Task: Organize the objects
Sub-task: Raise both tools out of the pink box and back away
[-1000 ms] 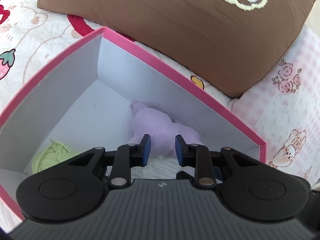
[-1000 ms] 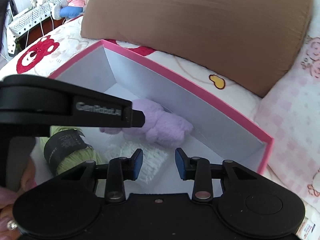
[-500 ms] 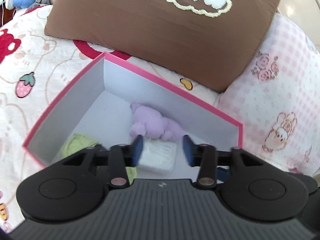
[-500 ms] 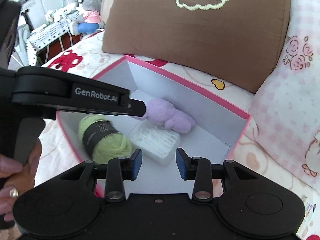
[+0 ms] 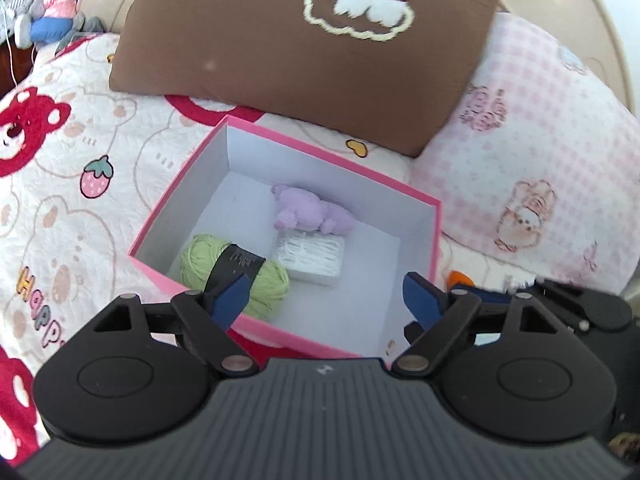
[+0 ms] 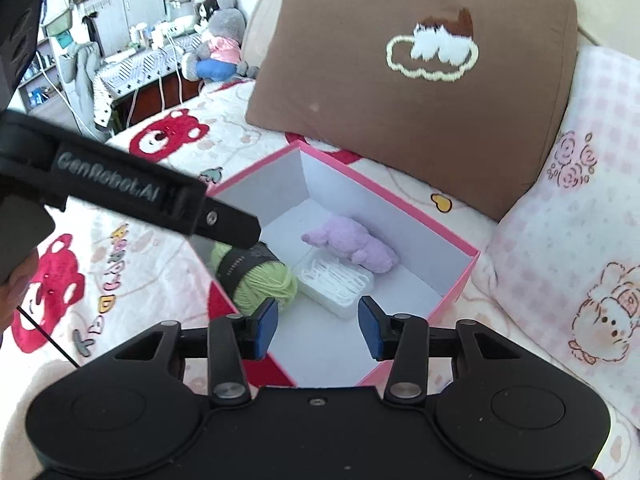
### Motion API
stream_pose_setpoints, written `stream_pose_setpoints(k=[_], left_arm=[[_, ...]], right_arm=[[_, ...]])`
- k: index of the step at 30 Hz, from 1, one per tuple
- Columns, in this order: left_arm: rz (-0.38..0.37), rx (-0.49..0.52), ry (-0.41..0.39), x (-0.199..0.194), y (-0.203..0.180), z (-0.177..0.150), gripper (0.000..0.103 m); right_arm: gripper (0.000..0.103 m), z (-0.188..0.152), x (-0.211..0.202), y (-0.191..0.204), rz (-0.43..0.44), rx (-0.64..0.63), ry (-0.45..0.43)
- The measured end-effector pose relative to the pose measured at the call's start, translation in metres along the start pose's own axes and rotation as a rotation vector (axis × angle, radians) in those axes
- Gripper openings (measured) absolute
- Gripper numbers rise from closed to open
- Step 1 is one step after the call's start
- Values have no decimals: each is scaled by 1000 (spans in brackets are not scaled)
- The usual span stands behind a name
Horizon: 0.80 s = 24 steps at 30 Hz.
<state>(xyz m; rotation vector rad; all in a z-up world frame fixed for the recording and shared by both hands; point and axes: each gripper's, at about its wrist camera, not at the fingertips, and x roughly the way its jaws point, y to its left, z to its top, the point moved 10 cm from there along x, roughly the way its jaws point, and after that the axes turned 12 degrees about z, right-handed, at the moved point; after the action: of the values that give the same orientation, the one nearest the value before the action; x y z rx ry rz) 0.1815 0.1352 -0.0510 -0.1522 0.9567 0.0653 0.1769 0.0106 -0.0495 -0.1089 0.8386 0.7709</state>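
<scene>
Your left claw (image 5: 324,296) hung above the pink box (image 5: 332,168), its jaws spreading wider with nothing caught between them. Your right claw (image 6: 318,326) hovered over the box's near corner, its jaws also parting and empty. The box sat open on the bed's cartoon-print quilt (image 5: 80,152), just in front of the brown pillow (image 5: 304,60). Inside it, the green yarn ball (image 5: 234,274) lay at the left, the white plastic case (image 5: 314,258) just beside it, and the purple plush toy (image 5: 310,214) against the far wall, touching the case.
</scene>
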Motion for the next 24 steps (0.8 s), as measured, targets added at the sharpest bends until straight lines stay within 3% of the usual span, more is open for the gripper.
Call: stream_pose_setpoints(k=[4,9,14,18,24], left_arm=[[-16,33,5,-22,-8,-8,85],[26,105,14,-41,-14,-18,86],[27,151,8,-62,-19,-27,86],[5,184,-22,-82,-27,-37,87],[5,209,-46,-105,-33,-53,87]], right_arm=[[67,1,-23,12,9,-25,-10],[69,-4,-45,26,77,-17,-4],[83,-10,-68,36,94,-25,-25],[83,-18,-85,48,78,-92,-18],[86,-26,-104,48,64,-80,-23]])
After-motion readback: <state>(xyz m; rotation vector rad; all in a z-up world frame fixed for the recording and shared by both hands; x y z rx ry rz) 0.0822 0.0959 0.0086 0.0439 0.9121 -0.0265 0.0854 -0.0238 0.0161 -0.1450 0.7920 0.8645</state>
